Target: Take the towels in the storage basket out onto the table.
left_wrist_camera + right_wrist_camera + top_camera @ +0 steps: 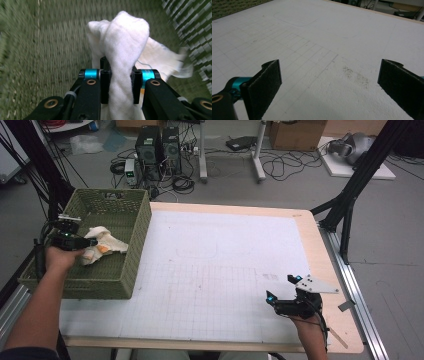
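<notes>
A white cloth [107, 242] with an orange patch lies in a green woven basket [142, 232] at the table's left side. My left gripper [90, 241] reaches into the basket from the left and is shut on the cloth. In the left gripper view a bunched fold of the cloth [127, 37] is pinched between the two pads, above the basket's floor [50, 37]. My right gripper [281, 288] rests low over the white gridded mat [225, 270] near the front right corner. Its jaws [329, 80] stand wide open, and between them lies bare mat [312, 30].
The basket overhangs the table's left edge. A faint rounded outline [196, 251] is drawn on the mat's middle. Black frame posts [350, 195] stand at the right, a metal rail runs along the table's right edge, and computer towers [159, 147] with cables sit on the floor beyond.
</notes>
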`<state>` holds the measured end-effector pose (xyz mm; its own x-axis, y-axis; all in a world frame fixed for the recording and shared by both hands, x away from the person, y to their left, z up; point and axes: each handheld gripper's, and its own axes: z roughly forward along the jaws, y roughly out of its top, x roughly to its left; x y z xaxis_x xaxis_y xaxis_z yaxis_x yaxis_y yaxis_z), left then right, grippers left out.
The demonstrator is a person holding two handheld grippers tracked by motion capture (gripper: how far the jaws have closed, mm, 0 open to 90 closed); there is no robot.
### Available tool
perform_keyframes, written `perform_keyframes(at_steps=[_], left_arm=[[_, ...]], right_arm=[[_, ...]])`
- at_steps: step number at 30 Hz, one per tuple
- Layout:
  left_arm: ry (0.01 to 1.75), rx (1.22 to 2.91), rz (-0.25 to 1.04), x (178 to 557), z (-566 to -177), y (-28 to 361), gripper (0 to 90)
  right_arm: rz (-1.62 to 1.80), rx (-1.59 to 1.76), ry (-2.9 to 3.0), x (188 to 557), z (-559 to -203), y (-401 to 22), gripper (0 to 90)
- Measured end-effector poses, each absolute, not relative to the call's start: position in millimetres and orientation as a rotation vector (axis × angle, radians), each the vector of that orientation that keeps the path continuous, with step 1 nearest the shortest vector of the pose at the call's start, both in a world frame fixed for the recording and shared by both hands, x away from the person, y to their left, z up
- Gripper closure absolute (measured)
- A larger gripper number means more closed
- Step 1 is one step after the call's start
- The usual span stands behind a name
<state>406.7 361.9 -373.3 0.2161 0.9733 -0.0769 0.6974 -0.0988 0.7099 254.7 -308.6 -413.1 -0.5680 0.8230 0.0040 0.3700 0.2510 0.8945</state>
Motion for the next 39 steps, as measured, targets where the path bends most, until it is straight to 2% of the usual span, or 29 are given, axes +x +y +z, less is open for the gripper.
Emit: perform_keyframes(at_steps=[6,23,31,39], left_arm=[[1.470,1.709,0.590,393,-353,369,77.4],[1.267,1.483,0.704,362,-283,366,77.8],[1.157,1.430,0.693,354,-259,350,78.1],[1.018,1.463,0.674,351,-242,317,78.1]], right_arm=[[1.282,1.089,2.054,254,-412,-307,4.4],[1.287,1.077,2.049,253,-410,-307,4.3],[1.288,1.069,2.046,253,-409,-306,4.3],[1.288,1.070,2.047,253,-409,-306,4.4]])
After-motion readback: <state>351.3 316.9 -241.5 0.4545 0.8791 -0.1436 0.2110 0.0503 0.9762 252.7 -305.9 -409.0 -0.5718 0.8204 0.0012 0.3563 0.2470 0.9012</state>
